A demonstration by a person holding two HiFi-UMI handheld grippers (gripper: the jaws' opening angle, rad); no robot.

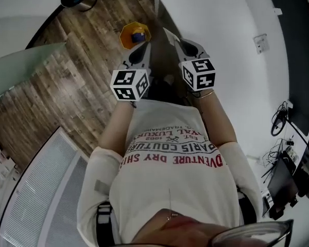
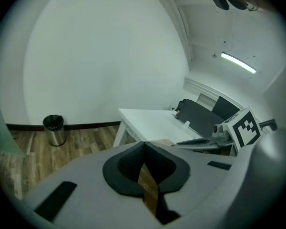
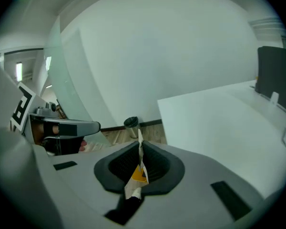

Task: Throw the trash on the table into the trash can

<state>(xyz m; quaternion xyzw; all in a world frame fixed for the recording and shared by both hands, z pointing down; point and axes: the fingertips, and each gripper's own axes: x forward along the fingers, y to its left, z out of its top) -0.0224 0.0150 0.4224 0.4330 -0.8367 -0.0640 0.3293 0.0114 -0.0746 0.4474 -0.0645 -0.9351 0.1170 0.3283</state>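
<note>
Trash is pinched in both grippers. The right gripper (image 3: pixel 139 149) is pressed together on a paper scrap (image 3: pixel 138 171), white with a yellow patch, whose pointed top pokes out past the pads almost in line with the trash can (image 3: pixel 131 124). The left gripper (image 2: pixel 144 152) is likewise pressed together, nipping what looks like a thin brown strip (image 2: pixel 149 187) (card or paper, hard to say which). The trash can stands on the wood floor (image 2: pixel 81 142) against the far wall (image 2: pixel 100 56), well apart from both grippers. The white surface (image 3: pixel 219 128) lies to the right of the can. Both pieces look nearly weightless and limp. The scrap is creased and will likely flutter or drift when let go rather than drop straight, so it probably wants releasing right over the can's mouth. The strip seems a little stiffer but just as light. Neither is fragile and crushing does no harm, so a firm pinch across the flat middle, as each is held now, should serve. The likelier trouble is such thin stuff clinging to a pad once the gripper spreads.
</note>
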